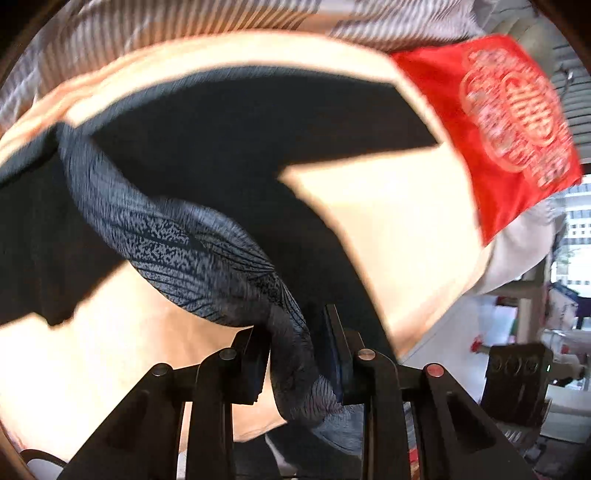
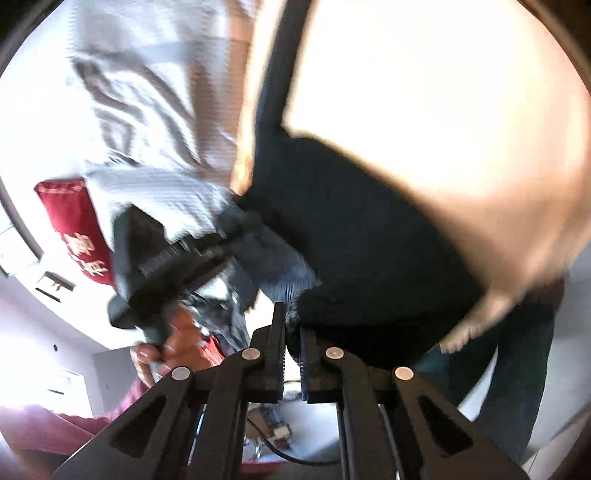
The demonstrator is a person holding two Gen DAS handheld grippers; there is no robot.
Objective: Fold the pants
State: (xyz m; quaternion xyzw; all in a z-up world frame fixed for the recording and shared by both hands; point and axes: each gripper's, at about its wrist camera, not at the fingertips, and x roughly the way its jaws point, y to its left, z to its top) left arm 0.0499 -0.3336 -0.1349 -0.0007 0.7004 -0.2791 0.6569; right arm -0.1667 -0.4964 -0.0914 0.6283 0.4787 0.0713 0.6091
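The pants [image 1: 207,155] are dark navy and lie spread over a peach bed sheet [image 1: 388,221]. My left gripper [image 1: 299,354] is shut on a gathered, ribbed grey-blue band of the pants [image 1: 177,243], lifted off the bed. In the right wrist view my right gripper [image 2: 291,339] is shut on a dark edge of the pants [image 2: 351,240], also lifted. The left gripper [image 2: 177,258] shows there at left, held by a hand, with the ribbed band running from it.
A red pillow with white print [image 1: 498,129] lies at the bed's right side and also shows in the right wrist view [image 2: 77,229]. A striped grey-white quilt [image 1: 147,33] lies beyond the pants. Room furniture [image 1: 517,376] stands past the bed edge.
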